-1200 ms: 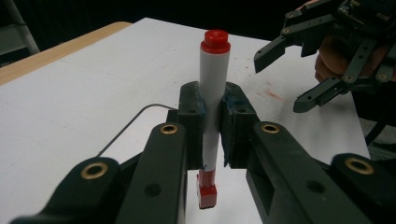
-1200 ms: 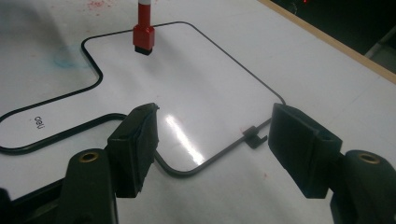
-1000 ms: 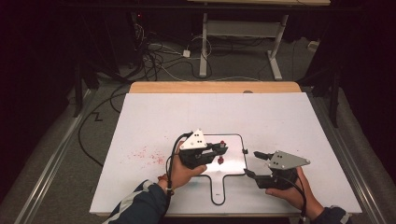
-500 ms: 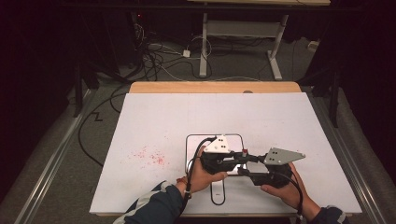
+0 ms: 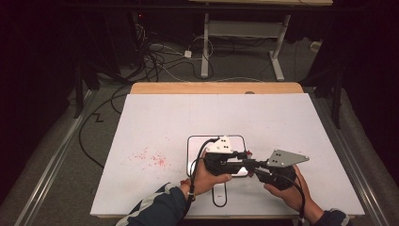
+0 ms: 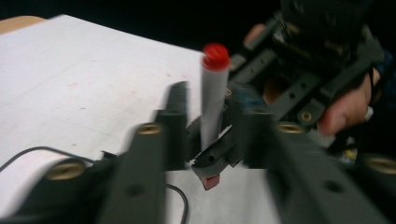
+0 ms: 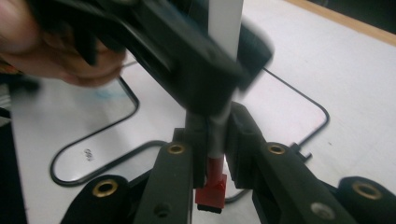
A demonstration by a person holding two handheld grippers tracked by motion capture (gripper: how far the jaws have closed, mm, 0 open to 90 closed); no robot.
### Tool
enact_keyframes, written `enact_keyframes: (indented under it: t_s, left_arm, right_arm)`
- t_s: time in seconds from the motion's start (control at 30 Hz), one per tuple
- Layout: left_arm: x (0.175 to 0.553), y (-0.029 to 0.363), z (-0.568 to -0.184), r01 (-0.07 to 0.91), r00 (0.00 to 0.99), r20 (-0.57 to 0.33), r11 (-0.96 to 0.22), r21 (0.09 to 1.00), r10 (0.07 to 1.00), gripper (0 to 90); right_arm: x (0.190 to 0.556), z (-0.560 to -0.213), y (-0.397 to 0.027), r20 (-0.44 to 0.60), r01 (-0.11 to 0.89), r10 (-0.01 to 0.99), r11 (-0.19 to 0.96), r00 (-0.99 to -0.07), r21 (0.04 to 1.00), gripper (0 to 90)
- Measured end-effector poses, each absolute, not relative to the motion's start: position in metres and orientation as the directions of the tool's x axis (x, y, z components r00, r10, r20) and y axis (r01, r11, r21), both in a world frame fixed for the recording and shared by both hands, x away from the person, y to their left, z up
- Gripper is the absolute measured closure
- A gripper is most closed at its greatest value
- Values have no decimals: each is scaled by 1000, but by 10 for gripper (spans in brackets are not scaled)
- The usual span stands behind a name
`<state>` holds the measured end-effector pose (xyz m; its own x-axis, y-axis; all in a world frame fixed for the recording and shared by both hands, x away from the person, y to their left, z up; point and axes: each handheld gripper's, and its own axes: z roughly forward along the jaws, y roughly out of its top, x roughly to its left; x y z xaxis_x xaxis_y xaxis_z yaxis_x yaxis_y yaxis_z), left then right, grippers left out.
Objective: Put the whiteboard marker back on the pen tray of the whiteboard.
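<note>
A white marker (image 6: 213, 100) with a red end cap stands upright between the two grippers, above a small whiteboard (image 5: 195, 143) that lies on the big white sheet (image 5: 188, 117) covering the table. The marker is a smooth round tube; its lower end carries a squarish red cap (image 7: 212, 191) with a flat clip.

The right gripper (image 5: 256, 170) pinches the marker's lower part just above that red cap: in the right gripper view its matt black jaws press on the barrel from both sides, having just closed on it. The left gripper (image 5: 244, 162) meets it from the other side. Its jaws have just been opening, and in the left gripper view they stand on either side of the barrel with a narrow gap showing; the picture is blurred, so whether a pad grazes the tube I cannot tell.

Both grippers are blocky black plastic with brass-coloured screws, and each bears a flat grey three-cornered plate on top. A thin black cable runs from each back to the person's hands, which come in from the bottom edge in striped sleeves.

The whiteboard is a glossy rounded rectangle with a thin black rim and a tongue-shaped handle (image 5: 219, 195) pointing toward the person. A scatter of faint red specks (image 5: 150, 158) marks the sheet to the left of it
</note>
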<state>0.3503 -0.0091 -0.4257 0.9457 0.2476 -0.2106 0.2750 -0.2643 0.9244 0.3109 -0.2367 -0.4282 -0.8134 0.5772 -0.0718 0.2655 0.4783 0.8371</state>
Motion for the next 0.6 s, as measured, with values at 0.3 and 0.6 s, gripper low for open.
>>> enact_keyframes:
  t_s: [0.3, 0.6]
  left_arm:
    - [334, 111, -411, 171, 796, 65, -328, 929, 601, 262]
    - [301, 169, -458, 338, 684, 69, -399, 853, 726, 235]
  right_arm:
    - [342, -434, -251, 125, 510, 688, 390, -714, 767, 811]
    - [369, -453, -246, 229, 634, 721, 357, -654, 686, 799]
